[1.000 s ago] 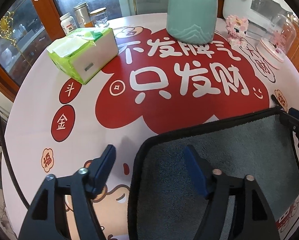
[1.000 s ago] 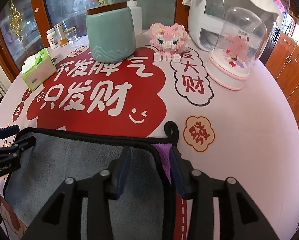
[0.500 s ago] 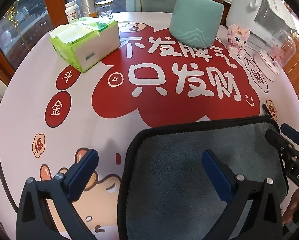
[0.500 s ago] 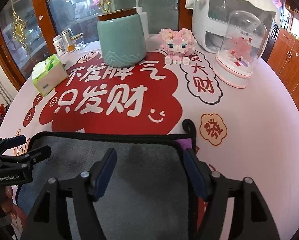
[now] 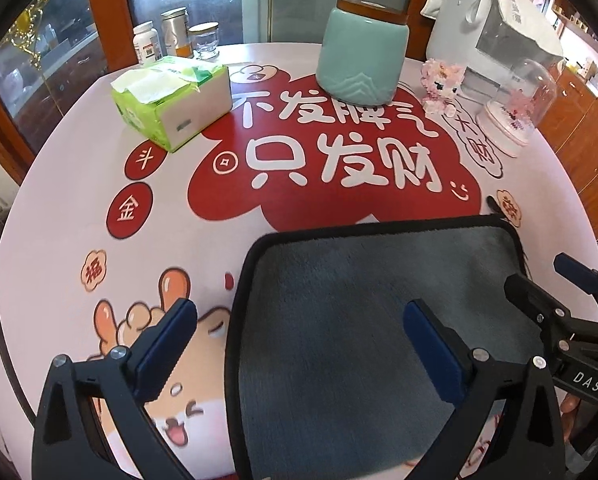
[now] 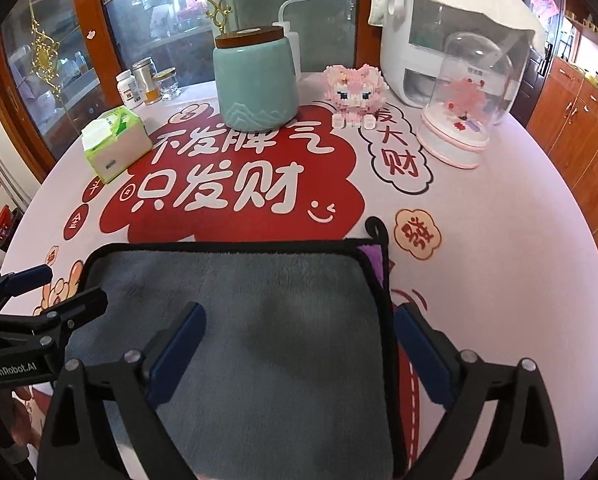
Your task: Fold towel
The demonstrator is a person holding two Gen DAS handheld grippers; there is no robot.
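Observation:
A grey towel [image 5: 339, 320] with black trim lies folded flat on the round table, also in the right wrist view [image 6: 259, 320]. A purple underside and a black hanging loop [image 6: 375, 228] show at its far right corner. My left gripper [image 5: 299, 332] is open and empty above the towel's left edge, which lies between the fingers. My right gripper [image 6: 299, 340] is open and empty above the towel's right edge. Each gripper shows in the other's view, the right one [image 5: 555, 292] and the left one [image 6: 59, 292].
On the far half of the table stand a green tissue pack [image 5: 171, 100], a teal jar [image 5: 361, 64], a pink block figure [image 6: 355, 94], a glass dome ornament [image 6: 467, 104] and a white appliance [image 6: 439, 32]. Small bottles [image 5: 167, 40] stand at the back left.
Both grippers have opened wide and pulled back and up from the towel. The towel stays flat on the table.

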